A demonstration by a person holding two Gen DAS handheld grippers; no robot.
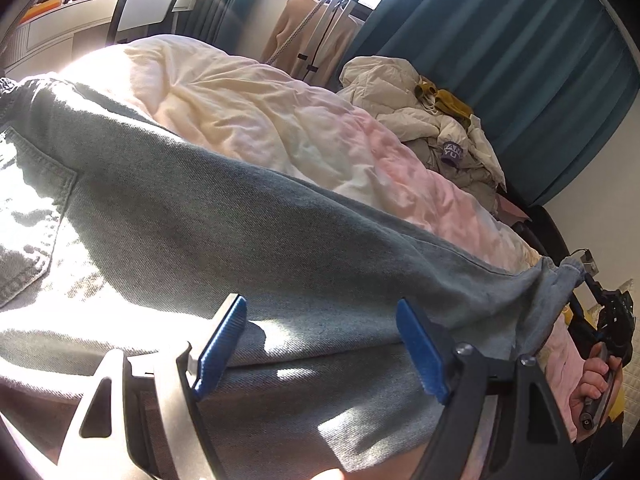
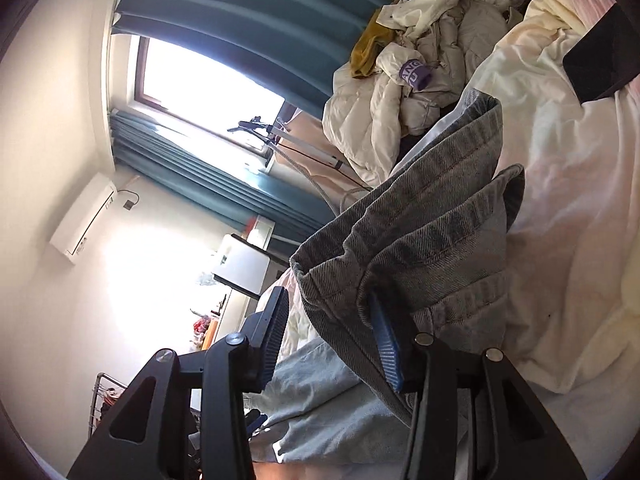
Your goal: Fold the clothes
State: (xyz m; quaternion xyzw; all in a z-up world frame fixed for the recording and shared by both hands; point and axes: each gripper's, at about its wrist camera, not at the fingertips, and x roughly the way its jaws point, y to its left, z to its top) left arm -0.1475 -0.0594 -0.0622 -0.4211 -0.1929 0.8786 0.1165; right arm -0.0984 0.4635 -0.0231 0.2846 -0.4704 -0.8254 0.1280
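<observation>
- Jaws first: the left gripper point(image 1: 320, 344) has its jaws wide apart, hovering just over the jeans point(image 1: 200, 224) with nothing between the blue pads.
- The right gripper point(image 2: 332, 344) is spread too, and from its own camera one pad looks tucked inside a hem opening of the jeans, with the other outside. Hooked in, not clamped.
- The jeans lie stretched along the bed point(image 1: 248, 108), back pocket point(image 1: 36, 216) up, hems at the right-hand end. A layer of denim seems to lie over another.
- Looks like mid-fold to me. Can't tell if that hem is being picked up or let go, so I won't guess the next move.
- Pile of clothes point(image 1: 432, 120) sits further back.
</observation>
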